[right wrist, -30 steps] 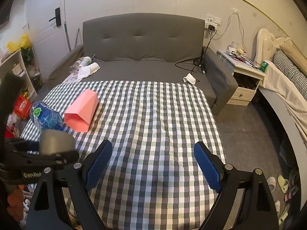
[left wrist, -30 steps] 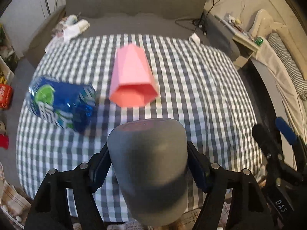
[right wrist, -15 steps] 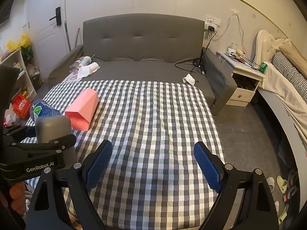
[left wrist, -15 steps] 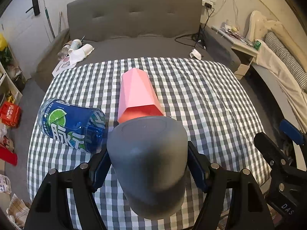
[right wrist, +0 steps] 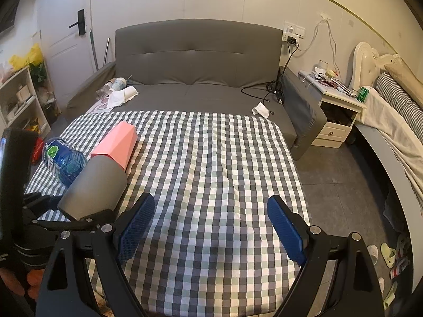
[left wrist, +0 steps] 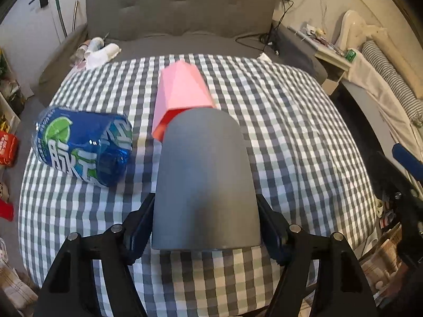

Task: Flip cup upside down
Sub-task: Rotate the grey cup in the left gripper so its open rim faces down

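On the far left a blue drink bottle [left wrist: 84,145] lies on its side on the checked tablecloth [left wrist: 277,137], and just beside it a pink faceted cup [left wrist: 182,92] is tipped over too. Next, the left gripper [left wrist: 206,227] clamps the grey cup [left wrist: 205,182] near its rim, tilted above the cloth (mid-flip, I'd judge) — the pink cup crowds the landing spot. The right gripper [right wrist: 211,227] hangs wide apart, empty.

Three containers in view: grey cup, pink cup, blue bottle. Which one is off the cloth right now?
The grey cup, clamped in the left gripper and tilted above the checked cloth. The pink cup and blue bottle both lie on their sides on it.
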`<act>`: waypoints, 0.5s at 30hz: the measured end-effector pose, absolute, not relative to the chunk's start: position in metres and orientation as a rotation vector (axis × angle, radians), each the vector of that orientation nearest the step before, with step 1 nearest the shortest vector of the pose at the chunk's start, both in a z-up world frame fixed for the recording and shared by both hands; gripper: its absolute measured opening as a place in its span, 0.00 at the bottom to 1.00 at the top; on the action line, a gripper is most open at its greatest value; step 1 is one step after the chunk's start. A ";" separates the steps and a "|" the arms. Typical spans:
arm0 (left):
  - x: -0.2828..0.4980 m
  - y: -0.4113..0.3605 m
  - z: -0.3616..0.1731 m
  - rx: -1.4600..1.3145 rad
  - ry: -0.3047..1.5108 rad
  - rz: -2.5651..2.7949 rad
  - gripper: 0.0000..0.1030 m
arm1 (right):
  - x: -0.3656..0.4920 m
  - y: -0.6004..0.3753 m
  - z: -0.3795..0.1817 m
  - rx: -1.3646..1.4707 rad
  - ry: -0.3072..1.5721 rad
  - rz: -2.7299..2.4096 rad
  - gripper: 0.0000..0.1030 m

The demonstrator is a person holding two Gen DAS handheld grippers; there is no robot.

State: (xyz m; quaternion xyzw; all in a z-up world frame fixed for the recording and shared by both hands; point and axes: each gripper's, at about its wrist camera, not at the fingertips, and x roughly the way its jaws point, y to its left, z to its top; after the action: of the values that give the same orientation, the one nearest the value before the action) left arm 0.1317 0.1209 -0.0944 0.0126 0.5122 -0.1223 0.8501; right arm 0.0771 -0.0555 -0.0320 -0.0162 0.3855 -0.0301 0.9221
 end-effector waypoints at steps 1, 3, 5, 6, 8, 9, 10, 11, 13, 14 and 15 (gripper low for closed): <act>0.132 0.121 -0.093 0.029 1.069 -0.263 0.71 | 0.076 -0.055 -0.031 -0.033 0.791 -0.061 0.85; 0.130 0.117 -0.090 0.037 1.059 -0.269 0.71 | 0.076 -0.055 -0.032 -0.034 0.789 -0.061 0.85; 0.128 0.113 -0.087 0.053 1.058 -0.275 0.71 | 0.076 -0.054 -0.032 -0.034 0.790 -0.061 0.85; 0.129 0.111 -0.087 0.062 1.066 -0.278 0.71 | 0.076 -0.054 -0.032 -0.034 0.791 -0.061 0.85; 0.128 0.107 -0.089 0.080 1.106 -0.303 0.71 | 0.076 -0.054 -0.033 -0.033 0.792 -0.061 0.85; 0.128 0.104 -0.091 0.091 1.119 -0.305 0.71 | 0.076 -0.054 -0.033 -0.033 0.793 -0.061 0.85; 0.127 0.103 -0.092 0.101 1.130 -0.301 0.72 | 0.076 -0.054 -0.033 -0.033 0.794 -0.061 0.85; 0.127 0.102 -0.094 0.112 1.146 -0.293 0.73 | 0.076 -0.054 -0.033 -0.031 0.795 -0.060 0.85; 0.130 0.099 -0.094 0.120 1.171 -0.282 0.78 | 0.076 -0.054 -0.033 -0.029 0.796 -0.058 0.85; 0.131 0.098 -0.092 0.117 1.170 -0.283 0.80 | 0.076 -0.054 -0.033 -0.029 0.795 -0.056 0.85; 0.134 0.098 -0.090 0.115 1.168 -0.284 0.80 | 0.076 -0.054 -0.032 -0.029 0.794 -0.055 0.85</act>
State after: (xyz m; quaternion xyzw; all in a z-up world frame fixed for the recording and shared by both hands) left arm 0.1341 0.0976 -0.0899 0.0542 0.5493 -0.1333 0.8231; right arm 0.0765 -0.0539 -0.0324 -0.0141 0.3866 -0.0269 0.9218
